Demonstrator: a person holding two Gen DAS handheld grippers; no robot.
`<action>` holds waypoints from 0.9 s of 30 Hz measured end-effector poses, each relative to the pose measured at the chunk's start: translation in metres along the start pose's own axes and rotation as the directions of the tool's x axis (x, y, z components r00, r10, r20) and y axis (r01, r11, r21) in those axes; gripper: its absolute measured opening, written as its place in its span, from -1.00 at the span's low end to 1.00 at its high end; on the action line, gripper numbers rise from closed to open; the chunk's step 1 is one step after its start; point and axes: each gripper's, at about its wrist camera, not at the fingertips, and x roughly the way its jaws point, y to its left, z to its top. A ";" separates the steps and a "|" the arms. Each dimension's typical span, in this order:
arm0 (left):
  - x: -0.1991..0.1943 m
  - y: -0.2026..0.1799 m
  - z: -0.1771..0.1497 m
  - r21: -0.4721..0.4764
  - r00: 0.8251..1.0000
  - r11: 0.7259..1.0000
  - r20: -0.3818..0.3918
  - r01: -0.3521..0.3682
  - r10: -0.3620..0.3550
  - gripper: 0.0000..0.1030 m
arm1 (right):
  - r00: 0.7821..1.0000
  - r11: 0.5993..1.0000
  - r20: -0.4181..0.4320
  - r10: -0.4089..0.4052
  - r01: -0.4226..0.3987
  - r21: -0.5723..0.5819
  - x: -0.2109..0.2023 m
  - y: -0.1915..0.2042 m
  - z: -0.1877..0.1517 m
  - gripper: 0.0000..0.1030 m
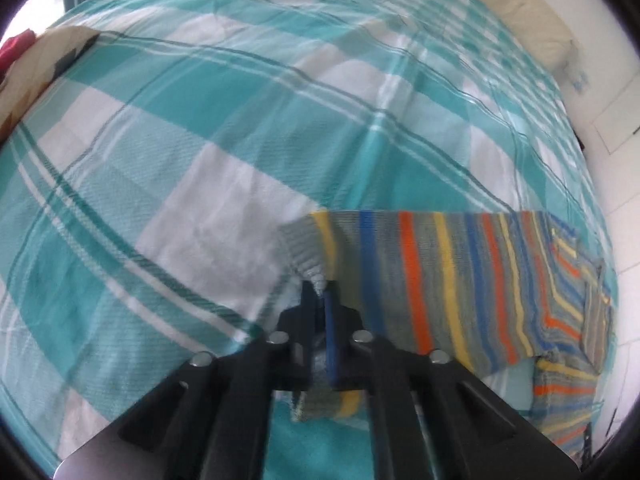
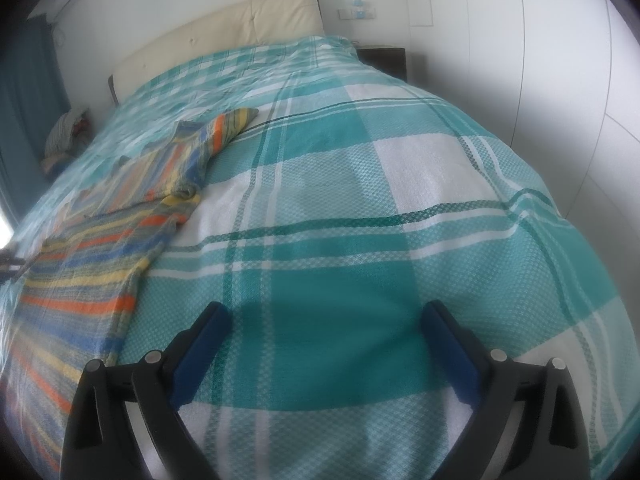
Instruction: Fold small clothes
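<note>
The left gripper (image 1: 320, 292) pinches the stripy sweater's (image 1: 460, 280) grey cuff (image 1: 300, 244) — the right gripper (image 2: 324, 320) gapes wide above the bed (image 2: 400, 200)

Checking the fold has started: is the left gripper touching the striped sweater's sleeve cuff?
Touching. The left wrist view shows the left gripper shut on the grey ribbed cuff of the striped sweater, the knit pinched between its fingertips.

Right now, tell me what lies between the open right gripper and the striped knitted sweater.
Only bare teal-and-white checked bedspread separates the right gripper from the striped knitted sweater, as the right wrist view shows.
</note>
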 end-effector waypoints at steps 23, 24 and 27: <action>-0.050 -0.386 -0.085 0.542 0.936 0.771 -0.093 0.333 -0.339 0.53 | 1.000 1.000 -0.005 0.002 -0.002 -0.005 0.002 0.001 0.001 0.91; -0.051 -0.377 -0.083 0.529 0.936 0.779 -0.101 0.338 -0.337 0.53 | 1.000 1.000 -0.005 0.002 -0.002 -0.004 0.001 0.001 0.000 0.91; -0.057 -0.339 -0.072 0.507 0.967 0.827 -0.063 0.245 -0.247 0.65 | 1.000 1.000 -0.006 0.003 -0.003 -0.005 0.001 0.001 0.000 0.91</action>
